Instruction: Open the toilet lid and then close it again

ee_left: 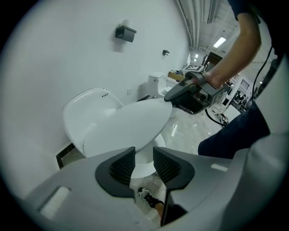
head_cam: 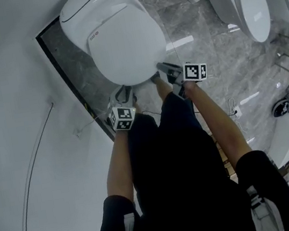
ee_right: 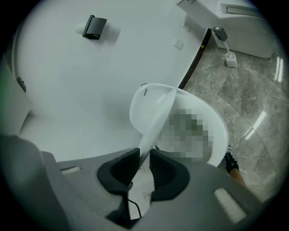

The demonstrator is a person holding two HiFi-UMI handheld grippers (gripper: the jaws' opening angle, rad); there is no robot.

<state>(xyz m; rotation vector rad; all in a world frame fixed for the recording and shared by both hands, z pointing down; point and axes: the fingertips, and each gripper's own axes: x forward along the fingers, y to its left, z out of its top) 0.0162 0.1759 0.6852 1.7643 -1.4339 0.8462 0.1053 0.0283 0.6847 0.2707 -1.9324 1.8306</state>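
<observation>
White lid (head_cam: 128,44) stretches away from your right tongs (ee_right: 143,157), clamped on its near rim; your left tongs (ee_left: 143,158) gape empty just beside.

I see soft, even light; glare streaks the glossy floor (head_cam: 183,41); both gripper views bend and darken at their edges.

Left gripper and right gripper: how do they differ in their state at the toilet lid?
The left gripper has its jaws apart and holds nothing; the right gripper is closed on the edge of the toilet lid. The left gripper is at the left of the lid's front rim, the right gripper at its right. Both are grey, with black ribbed jaws.
</observation>
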